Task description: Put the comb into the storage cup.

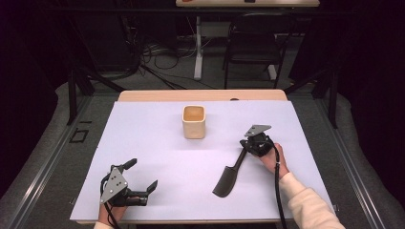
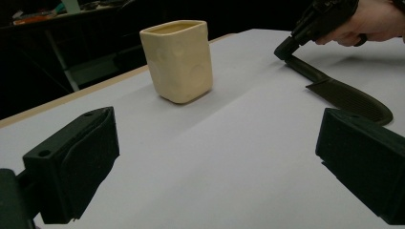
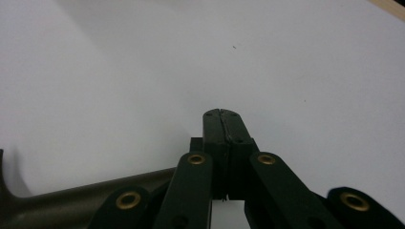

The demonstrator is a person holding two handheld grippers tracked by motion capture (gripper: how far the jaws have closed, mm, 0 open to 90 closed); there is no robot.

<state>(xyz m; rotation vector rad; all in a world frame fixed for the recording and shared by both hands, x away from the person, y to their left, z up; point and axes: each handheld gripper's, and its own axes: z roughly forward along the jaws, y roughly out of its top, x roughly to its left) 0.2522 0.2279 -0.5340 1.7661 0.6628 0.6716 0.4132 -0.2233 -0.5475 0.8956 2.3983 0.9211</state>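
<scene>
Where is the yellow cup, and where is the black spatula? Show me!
Yellow cup [image 1: 194,125], high view, on its front wall below the rim.
Black spatula [image 1: 226,182], high view, on the wide blade lying on the white table.

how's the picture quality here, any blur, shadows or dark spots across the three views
High view: table evenly lit, surroundings dark, soft shadow beside the spatula. Left gripper view: cup fairly sharp, the near left claw pads soft, background dim. Right gripper view: right claw in focus, table surface bright and featureless, shadow at the upper left.
</scene>
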